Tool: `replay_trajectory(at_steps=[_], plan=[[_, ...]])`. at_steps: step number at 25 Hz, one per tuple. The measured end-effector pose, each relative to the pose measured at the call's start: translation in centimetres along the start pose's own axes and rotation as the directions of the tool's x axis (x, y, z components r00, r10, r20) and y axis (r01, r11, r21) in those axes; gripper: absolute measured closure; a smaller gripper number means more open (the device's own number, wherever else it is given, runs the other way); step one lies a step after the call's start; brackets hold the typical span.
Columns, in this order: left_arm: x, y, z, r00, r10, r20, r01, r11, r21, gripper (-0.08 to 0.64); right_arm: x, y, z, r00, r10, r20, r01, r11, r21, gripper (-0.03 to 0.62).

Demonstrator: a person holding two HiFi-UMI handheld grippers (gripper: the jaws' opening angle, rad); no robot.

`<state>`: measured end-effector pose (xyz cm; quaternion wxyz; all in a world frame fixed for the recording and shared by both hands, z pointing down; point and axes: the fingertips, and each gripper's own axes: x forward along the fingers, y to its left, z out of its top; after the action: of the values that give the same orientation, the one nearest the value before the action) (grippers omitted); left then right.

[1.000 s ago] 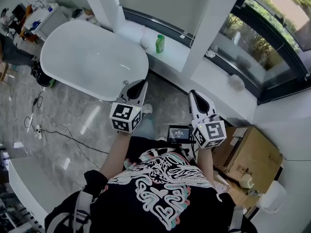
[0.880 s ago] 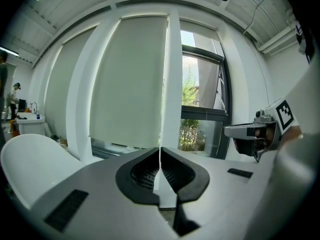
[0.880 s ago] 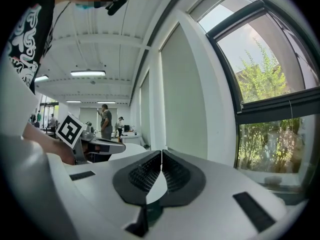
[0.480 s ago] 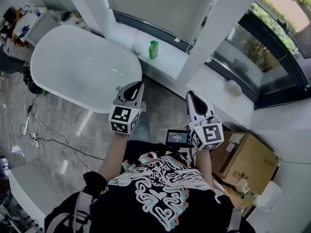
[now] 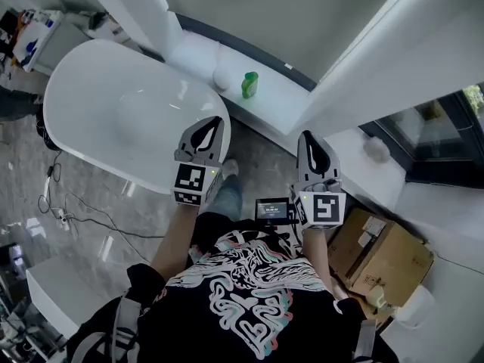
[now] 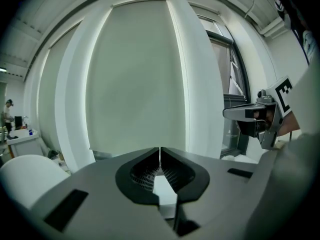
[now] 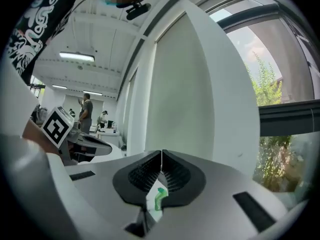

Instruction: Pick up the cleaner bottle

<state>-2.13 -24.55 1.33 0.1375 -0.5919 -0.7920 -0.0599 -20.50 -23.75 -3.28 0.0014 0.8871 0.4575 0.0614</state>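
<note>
**Head view.** There are two grippers, one in each hand, side by side above the grey marbled floor (image 5: pixel 98 195). The left gripper (image 5: pixel 212 124) shows against the near right edge of the one white oval bathtub (image 5: pixel 113 104). The right gripper (image 5: pixel 308 139) is to its right, apart from it. From above, their jaws are hard to read. The one green plastic cleaner bottle (image 5: pixel 249 85) stands upright on the white window ledge (image 5: pixel 278 97) beyond the tub, well apart from both grippers. It is just right of a white rounded object (image 5: pixel 221 78), perhaps a jar. One brown cardboard box (image 5: pixel 382 252) lies at the near right, and one small black screen (image 5: pixel 272 209) sits between the wrists.

**Left gripper view.** The jaws are pressed together tip to tip with nothing between them. The right gripper shows at the right edge, partly cut off. The tub's rim curves in at the lower left, and one small person (image 6: pixel 7 110) stands at the far left.

**Right gripper view.** These jaws are also closed and empty. Only this gripper view shows the bottle, small and far ahead, through the slot below the tips. The left gripper is at the left edge. Two people (image 7: pixel 86 108) stand far behind it.
</note>
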Motion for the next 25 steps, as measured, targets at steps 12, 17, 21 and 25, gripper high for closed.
replay_trajectory(at_steps=[12,17,21,25], plan=[[8.1,9.2,2.6,1.0,-0.019,0.006,0.019,1.0,0.019,0.535,12.2,-0.1,-0.5,0.994,0.007,-0.106,-0.009,1.0,-0.021,0.563],[10.6,11.5,1.6,0.998,-0.066,-0.006,0.066,0.998,-0.004,0.535,15.4,0.0,-1.4,0.99,-0.028,-0.141,0.018,0.997,-0.071,0.564],[13.0,12.6,0.6,0.994,-0.108,-0.021,0.108,0.994,-0.012,0.535,17.7,0.0,-3.3,0.981,-0.046,-0.188,0.025,0.993,-0.114,0.563],[15.7,14.6,-0.7,0.992,-0.118,-0.041,0.117,0.993,-0.031,0.535,20.8,0.2,-4.9,0.979,-0.027,-0.2,0.019,0.999,-0.042,0.563]])
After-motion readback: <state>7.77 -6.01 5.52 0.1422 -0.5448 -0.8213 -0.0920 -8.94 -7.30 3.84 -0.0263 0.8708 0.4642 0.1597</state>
